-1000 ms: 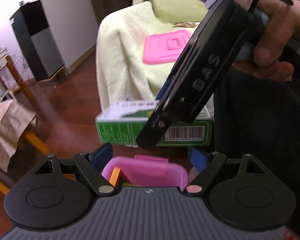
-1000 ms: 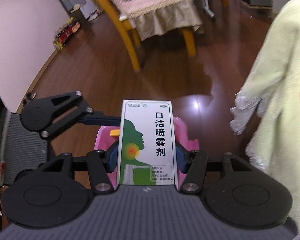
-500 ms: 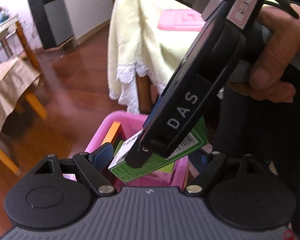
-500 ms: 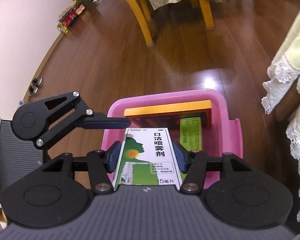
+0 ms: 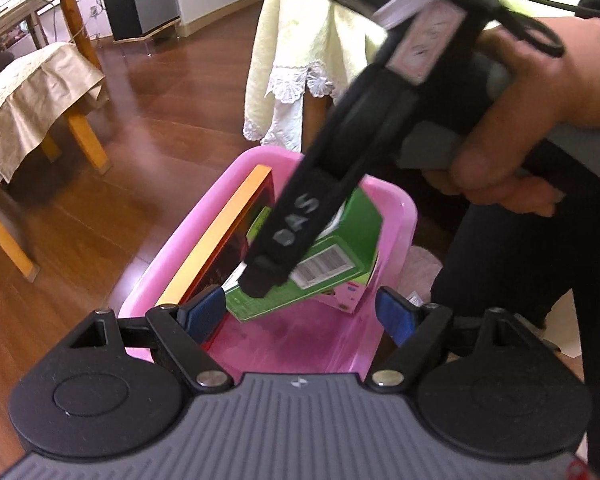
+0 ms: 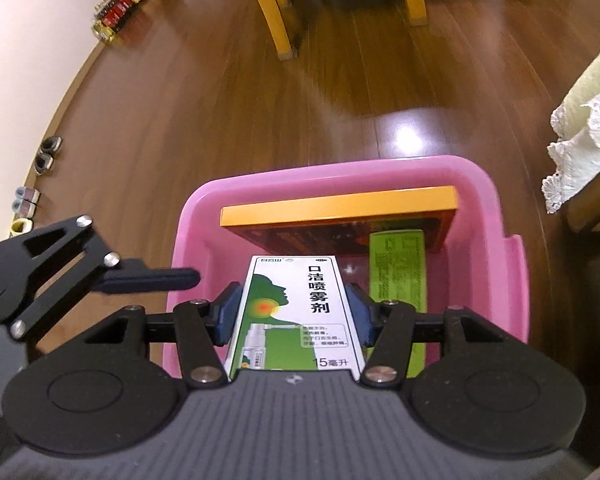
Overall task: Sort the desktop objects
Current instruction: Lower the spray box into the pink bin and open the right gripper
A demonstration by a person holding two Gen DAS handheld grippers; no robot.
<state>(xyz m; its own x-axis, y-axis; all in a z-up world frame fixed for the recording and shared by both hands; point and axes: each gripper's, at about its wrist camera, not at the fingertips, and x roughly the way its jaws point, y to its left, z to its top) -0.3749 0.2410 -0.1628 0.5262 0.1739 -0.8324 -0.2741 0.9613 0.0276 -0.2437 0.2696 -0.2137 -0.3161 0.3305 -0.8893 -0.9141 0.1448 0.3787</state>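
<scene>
Change: since the earlier frames the spray box has been carried lower and is now held down among the contents of the pink bin, where before it was held above the rim.
Right gripper: jaws clenched on the spray box, one blue pad pressed to each long side; the gripper is gripped by the person's hand.
Left gripper: jaws released and spread wide with nothing between them, held at the near rim of the bin, seemingly to steady it.
Spray box position: tilted inside the bin, its far end near the bin's contents; whether it rests on the floor of the bin cannot be told.
Bin contents: a green carton lies just right of the spray box, and an orange-edged box stands against the far wall.
Meaning for the task: the placing step is judged nearly done; release and withdrawal of the right gripper are expected next.
Beyond: wooden floor and chair legs.
</scene>
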